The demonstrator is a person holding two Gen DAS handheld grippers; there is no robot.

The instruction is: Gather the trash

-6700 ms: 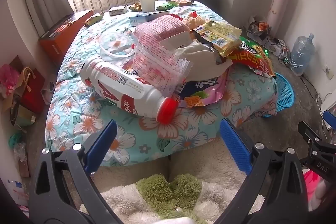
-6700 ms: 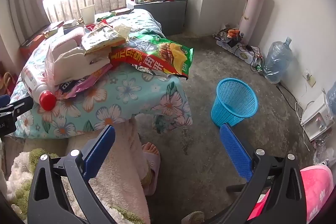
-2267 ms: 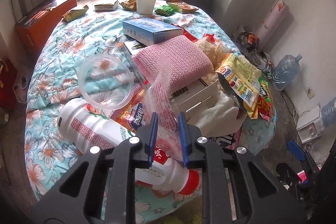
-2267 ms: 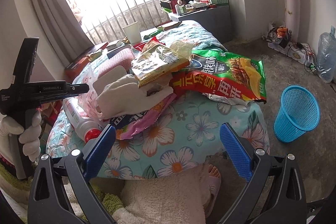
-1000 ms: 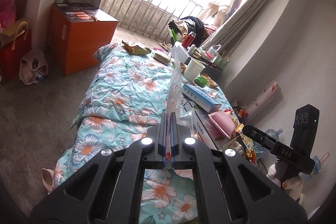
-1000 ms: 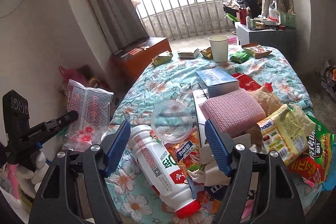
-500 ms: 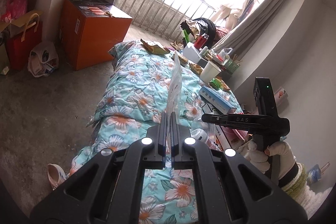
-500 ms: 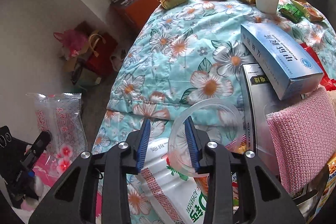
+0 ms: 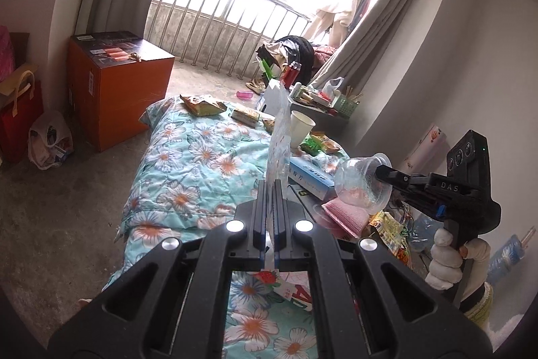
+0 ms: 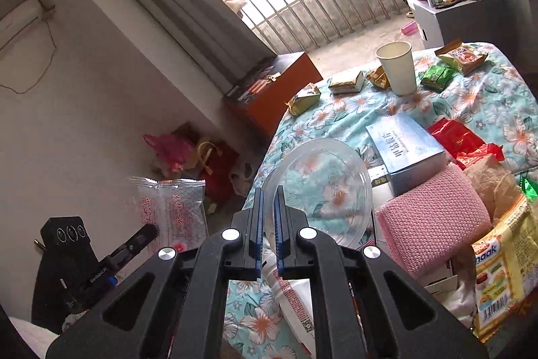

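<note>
Clear plastics and soft cloth

A glossy, see-through plastic bowl (image 10: 322,187) is catching the light beside a crinkly clear plastic wrapper (image 10: 171,211); the pink cloth (image 10: 433,224) is showing a rough knitted weave, the floral quilt (image 9: 188,164) is lying soft and matt, the paper cup (image 10: 396,66) is looking smooth and dull, and the floor (image 9: 50,207) is showing rough bare concrete.

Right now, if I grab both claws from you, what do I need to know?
Left claw: shut on the clear printed wrapper, held upright.
Right claw: shut on the rim of the clear plastic bowl, lifted off the bed.
Done: two pieces picked up, neither binned.
Left: bin both, then collect the paper cup, snack packets and the rest.
</note>
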